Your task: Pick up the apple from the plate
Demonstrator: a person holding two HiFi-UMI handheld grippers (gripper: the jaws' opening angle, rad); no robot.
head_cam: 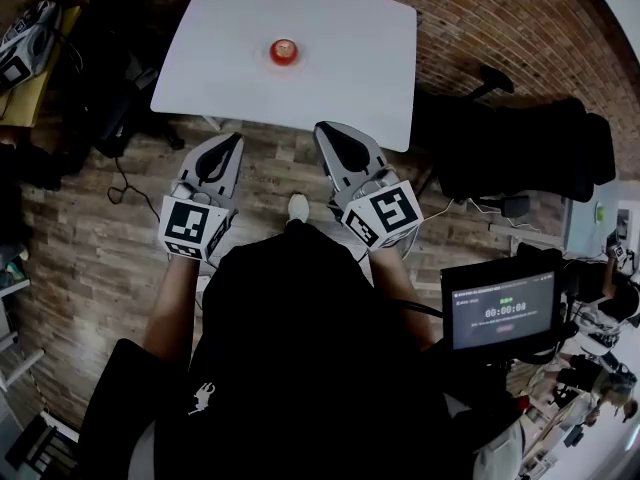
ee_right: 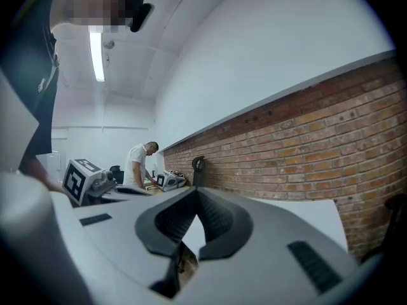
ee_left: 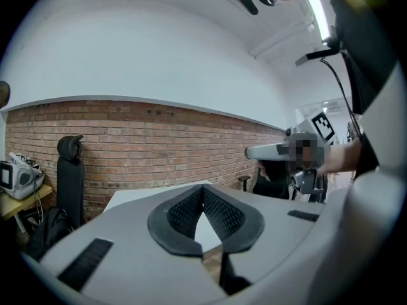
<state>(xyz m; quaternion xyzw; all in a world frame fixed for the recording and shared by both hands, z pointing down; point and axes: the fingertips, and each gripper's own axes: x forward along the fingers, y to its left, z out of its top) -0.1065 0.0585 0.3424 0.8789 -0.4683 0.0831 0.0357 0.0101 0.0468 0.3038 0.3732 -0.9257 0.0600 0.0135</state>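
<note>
White table [head_cam: 330,78], apple [head_cam: 284,49] and plate [head_cam: 273,58] small, barely separable.

Looking down, I see the apple [head_cam: 284,48] on a small red plate [head_cam: 273,58] near the middle of a white table [head_cam: 350,68]. My left gripper [head_cam: 236,139] and right gripper [head_cam: 323,127] hang side by side over the wood floor [head_cam: 100,248], just short of the table's near edge, jaws together, tips toward it. A lit screen [head_cam: 503,311] sits at my right.
</note>
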